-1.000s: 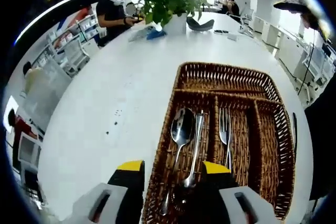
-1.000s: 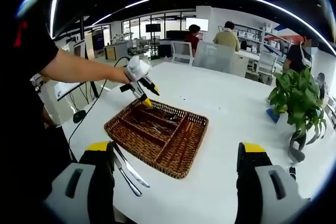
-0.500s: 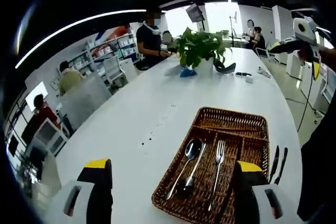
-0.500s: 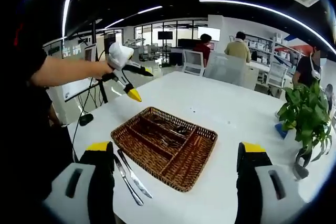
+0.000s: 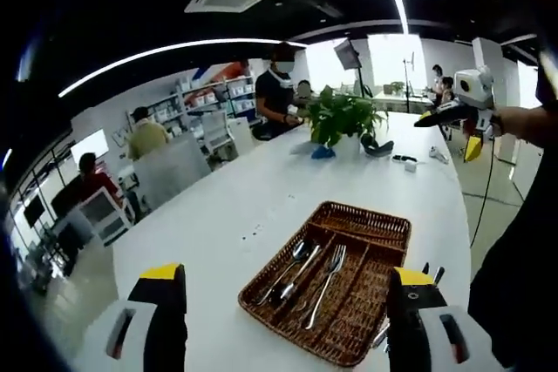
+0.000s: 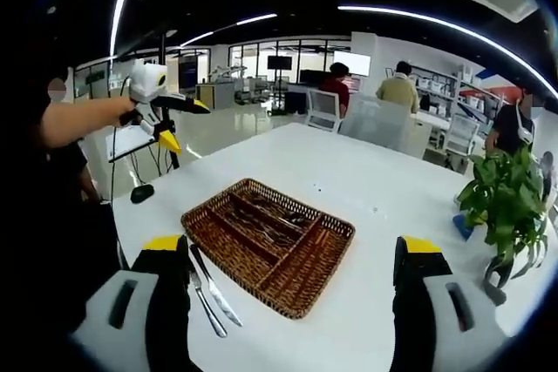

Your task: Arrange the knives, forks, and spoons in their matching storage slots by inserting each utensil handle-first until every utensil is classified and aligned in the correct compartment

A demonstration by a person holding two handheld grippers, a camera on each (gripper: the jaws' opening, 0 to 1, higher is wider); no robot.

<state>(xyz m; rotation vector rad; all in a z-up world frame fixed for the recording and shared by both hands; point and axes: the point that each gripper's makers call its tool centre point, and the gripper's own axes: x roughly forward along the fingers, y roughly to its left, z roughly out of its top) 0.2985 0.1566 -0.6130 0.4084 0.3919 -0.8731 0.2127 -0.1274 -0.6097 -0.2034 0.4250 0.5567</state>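
Observation:
A brown wicker tray (image 5: pixel 370 213) with long compartments lies on the white table (image 5: pixel 218 241). Two spoons (image 5: pixel 292 263) share one slot and a fork (image 5: pixel 327 272) lies in the slot beside them. Two knives (image 6: pixel 209 292) lie on the table along the tray's (image 6: pixel 193 218) near side, by my right gripper's left jaw. My left gripper (image 5: pixel 286 274) is open and empty, high above and back from the tray. It appears as the left gripper (image 6: pixel 185 124) held in a hand at upper left. My right gripper (image 6: pixel 292 246) is open and empty; the right gripper (image 5: pixel 453 132) hangs beyond the table edge.
A potted green plant (image 5: pixel 340 115) stands farther down the table, with a dark object (image 5: pixel 379 145) and small items (image 5: pixel 405 161) beside it. The plant (image 6: pixel 506 206) is right of the tray. People and chairs are around the table's far ends. Cables hang beyond the table edge.
My left gripper has risen and drawn back from just above the spoon slot, still open, leaving the spoons in the tray. The right gripper has barely moved.

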